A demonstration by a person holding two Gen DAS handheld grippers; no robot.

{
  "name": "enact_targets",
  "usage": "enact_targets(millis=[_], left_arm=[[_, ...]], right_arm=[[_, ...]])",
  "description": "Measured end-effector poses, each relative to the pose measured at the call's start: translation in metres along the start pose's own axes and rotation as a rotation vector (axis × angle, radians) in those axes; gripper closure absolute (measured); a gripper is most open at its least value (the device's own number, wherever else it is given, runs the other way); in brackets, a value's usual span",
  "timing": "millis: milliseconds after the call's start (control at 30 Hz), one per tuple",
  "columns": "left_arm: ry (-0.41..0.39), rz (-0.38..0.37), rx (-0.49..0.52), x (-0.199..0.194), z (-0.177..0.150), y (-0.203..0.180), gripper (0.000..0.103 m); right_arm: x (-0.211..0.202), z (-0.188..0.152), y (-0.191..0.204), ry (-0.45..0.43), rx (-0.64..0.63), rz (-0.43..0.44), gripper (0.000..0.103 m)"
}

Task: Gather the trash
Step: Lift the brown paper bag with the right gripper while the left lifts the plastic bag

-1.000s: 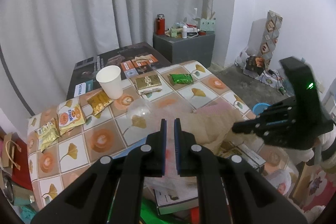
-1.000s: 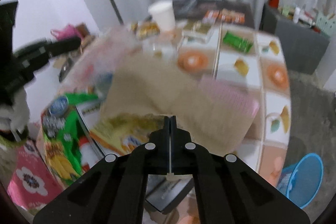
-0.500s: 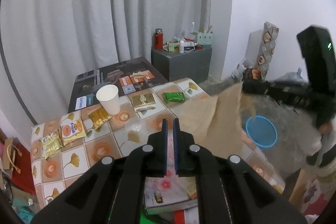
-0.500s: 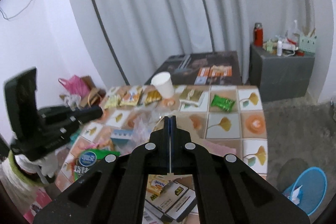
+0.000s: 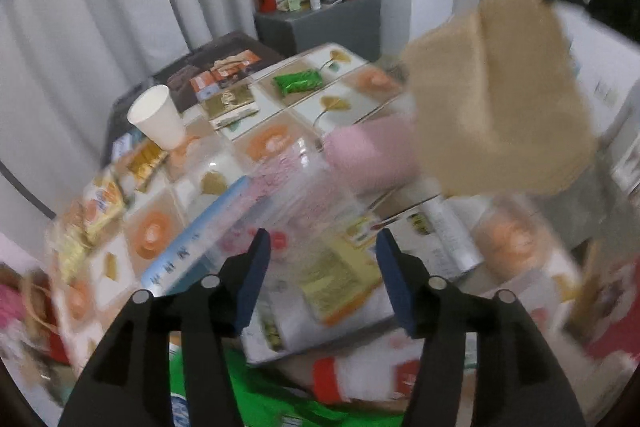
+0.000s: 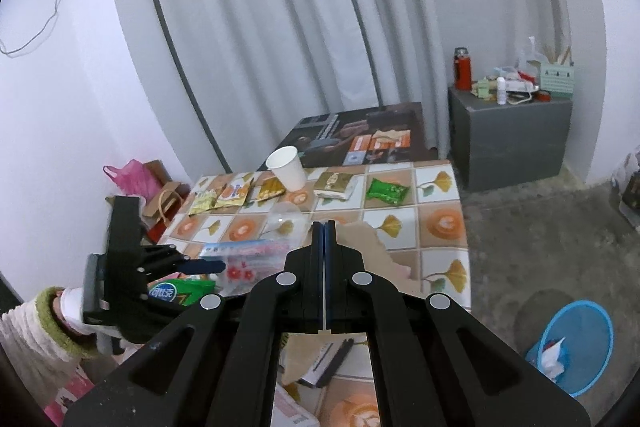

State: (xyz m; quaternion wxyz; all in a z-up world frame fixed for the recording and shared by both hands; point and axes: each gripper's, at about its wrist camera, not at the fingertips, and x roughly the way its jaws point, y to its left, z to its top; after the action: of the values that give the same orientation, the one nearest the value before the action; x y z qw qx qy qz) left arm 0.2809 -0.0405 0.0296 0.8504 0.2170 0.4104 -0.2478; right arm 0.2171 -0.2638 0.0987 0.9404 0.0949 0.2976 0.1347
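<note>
Right hand-held gripper (image 6: 324,227) pinches brown paper bag (image 5: 500,87), lifted over worktop (image 6: 440,223), long axis roughly vertical, lower part hidden in right view. Left hand-held gripper (image 5: 322,267) opening above clear plastic bag (image 5: 288,183), pads clear of it; blurred.

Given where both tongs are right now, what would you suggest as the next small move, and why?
Probably carry the brown paper sheet over to the blue bin on the floor and release it there. The right tongs are shut on the paper, lifted off the table, while the left tongs are opening above a clear plastic bag, nothing gripped.
</note>
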Motion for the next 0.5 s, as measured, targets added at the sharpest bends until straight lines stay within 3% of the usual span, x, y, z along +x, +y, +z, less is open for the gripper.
enact_targets(millis=[100,200,300,400,500], left_arm=[[0.005,0.046,0.006,0.004,-0.002,0.007,0.050],[0.022,0.023,-0.082,-0.002,-0.006,0.027,0.050],[0.046,-0.051,-0.216,-0.006,-0.013,0.052,0.050],[0.109,-0.174,-0.440,0.001,-0.026,0.087,0.050],[0.150,-0.269,-0.599,0.012,-0.036,0.105,0.050]], right_arm=[[0.000,-0.005,-0.010,0.005,0.021,0.004,0.103],[0.001,-0.010,-0.018,0.015,0.041,0.019,0.103],[0.003,-0.014,-0.024,0.019,0.057,0.036,0.103],[0.007,-0.015,-0.028,0.019,0.073,0.057,0.103],[0.008,-0.016,-0.028,0.018,0.076,0.072,0.103]])
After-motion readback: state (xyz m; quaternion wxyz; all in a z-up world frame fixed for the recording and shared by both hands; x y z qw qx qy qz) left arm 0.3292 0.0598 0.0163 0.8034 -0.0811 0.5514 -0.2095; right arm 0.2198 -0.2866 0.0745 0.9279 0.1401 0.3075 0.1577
